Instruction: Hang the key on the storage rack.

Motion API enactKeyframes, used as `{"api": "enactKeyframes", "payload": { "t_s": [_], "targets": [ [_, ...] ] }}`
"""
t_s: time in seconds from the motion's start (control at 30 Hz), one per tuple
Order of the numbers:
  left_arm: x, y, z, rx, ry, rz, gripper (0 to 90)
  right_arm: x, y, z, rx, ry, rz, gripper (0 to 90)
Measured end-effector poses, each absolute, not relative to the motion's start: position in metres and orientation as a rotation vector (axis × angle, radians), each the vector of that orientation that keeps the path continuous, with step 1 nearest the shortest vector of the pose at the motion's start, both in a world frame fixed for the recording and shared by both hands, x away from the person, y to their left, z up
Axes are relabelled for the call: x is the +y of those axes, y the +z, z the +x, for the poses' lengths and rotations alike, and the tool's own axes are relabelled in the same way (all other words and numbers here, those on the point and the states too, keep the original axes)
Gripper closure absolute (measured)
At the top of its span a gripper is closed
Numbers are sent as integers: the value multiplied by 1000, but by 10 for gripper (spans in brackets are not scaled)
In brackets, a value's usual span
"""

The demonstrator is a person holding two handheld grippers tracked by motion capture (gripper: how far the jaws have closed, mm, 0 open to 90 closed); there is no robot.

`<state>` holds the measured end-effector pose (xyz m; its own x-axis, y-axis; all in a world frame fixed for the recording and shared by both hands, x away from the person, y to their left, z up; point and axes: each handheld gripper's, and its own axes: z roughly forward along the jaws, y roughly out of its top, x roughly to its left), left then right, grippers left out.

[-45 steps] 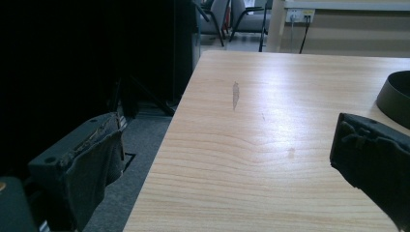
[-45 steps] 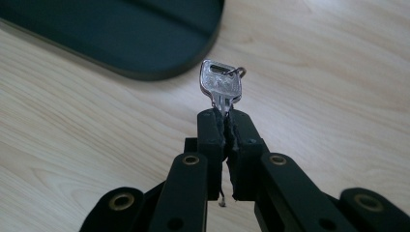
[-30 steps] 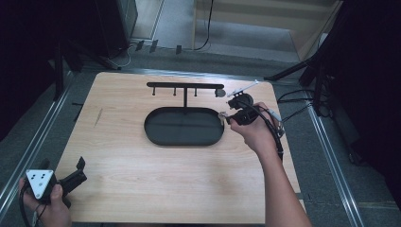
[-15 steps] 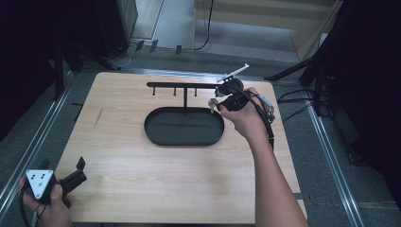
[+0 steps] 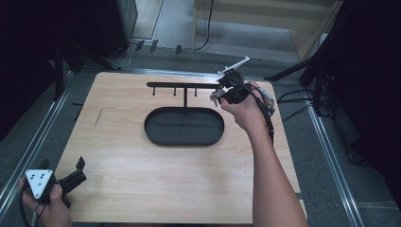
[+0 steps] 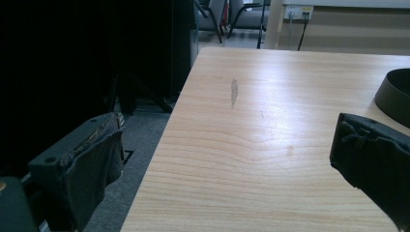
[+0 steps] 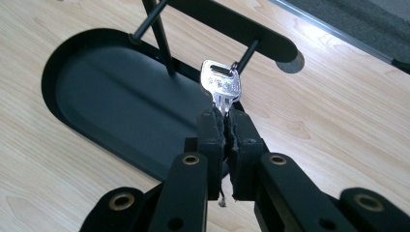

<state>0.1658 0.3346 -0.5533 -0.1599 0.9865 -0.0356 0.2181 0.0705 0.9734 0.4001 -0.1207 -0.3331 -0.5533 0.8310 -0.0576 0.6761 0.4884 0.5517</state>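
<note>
A: What surrounds the scene?

B: A pale wooden table (image 5: 179, 179) fills the middle of the high view, with grey floor, dark stands and cables around it. Going left to right: at the lower left of the frame a hand holds the left gripper (image 5: 75, 176) at the table's near corner. In the left gripper view its two padded jaws stand wide apart, with nothing between them but bare wood. It looks parked there, out of the way.

A: And the middle?

B: One black oval tray (image 5: 156, 137) lies at centre. A thin post rises from it and carries one horizontal bar (image 5: 182, 85) with short pegs hanging below; I count three in the high view.

A: The right side?

B: At the bar's right end, upper right of centre, the right gripper (image 5: 218, 98) is clamped tight on one silver key (image 7: 221, 87). It pinches the blade, so the head with its slot sticks out free, just beside a peg (image 7: 246, 50). Holding it that way probably leaves the slot clear to slip over a peg.

A: The count?

B: Two grippers, one key, one tray, one bar.
</note>
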Motion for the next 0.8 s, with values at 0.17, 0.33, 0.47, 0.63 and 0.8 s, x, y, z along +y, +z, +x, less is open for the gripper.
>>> {"api": "enactKeyframes", "payload": {
  "t_s": [0.17, 0.33, 0.47, 0.63, 0.8],
  "targets": [
    [334, -553, 166, 1515, 1173, 1258, 0, -125, -333, 399, 2423, 679, 1250, 852],
    [334, -553, 166, 1515, 1174, 1258, 0, -132, -336, 399, 2409, 672, 1260, 852],
    [334, -553, 166, 1515, 1176, 1261, 0, -138, -343, 401, 2389, 674, 1292, 852],
    [334, -553, 166, 1517, 1173, 1259, 0, -138, -351, 407, 2313, 710, 1331, 851],
    [334, -553, 166, 1517, 1171, 1256, 0, -136, -356, 411, 2283, 734, 1386, 835]
  ]
}}
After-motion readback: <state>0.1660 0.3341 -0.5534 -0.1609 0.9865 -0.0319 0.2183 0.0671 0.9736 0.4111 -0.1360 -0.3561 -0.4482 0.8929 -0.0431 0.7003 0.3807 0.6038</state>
